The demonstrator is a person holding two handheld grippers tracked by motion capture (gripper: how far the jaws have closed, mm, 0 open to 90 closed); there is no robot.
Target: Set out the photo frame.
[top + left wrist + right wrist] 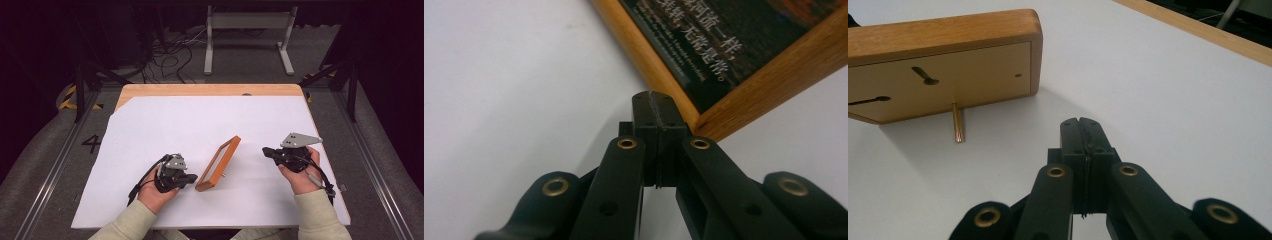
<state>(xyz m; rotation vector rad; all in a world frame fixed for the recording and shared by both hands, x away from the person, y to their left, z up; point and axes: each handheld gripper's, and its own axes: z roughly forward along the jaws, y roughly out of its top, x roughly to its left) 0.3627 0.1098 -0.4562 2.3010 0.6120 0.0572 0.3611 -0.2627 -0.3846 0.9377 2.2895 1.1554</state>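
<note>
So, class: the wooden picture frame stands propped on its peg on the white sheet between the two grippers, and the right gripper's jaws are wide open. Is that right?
Not quite. The right gripper is shut: in the right gripper view its jaws meet with nothing between them. The rest holds: the picture frame stands propped on its peg on the white sheet, between it and the left gripper.

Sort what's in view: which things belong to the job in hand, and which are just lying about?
In the job:
- wooden picture frame, propped on its peg
- left hand-held gripper, shut
- right hand-held gripper, shut

Just lying about:
- white sheet covering the table
- metal stand
- floor cables
</note>
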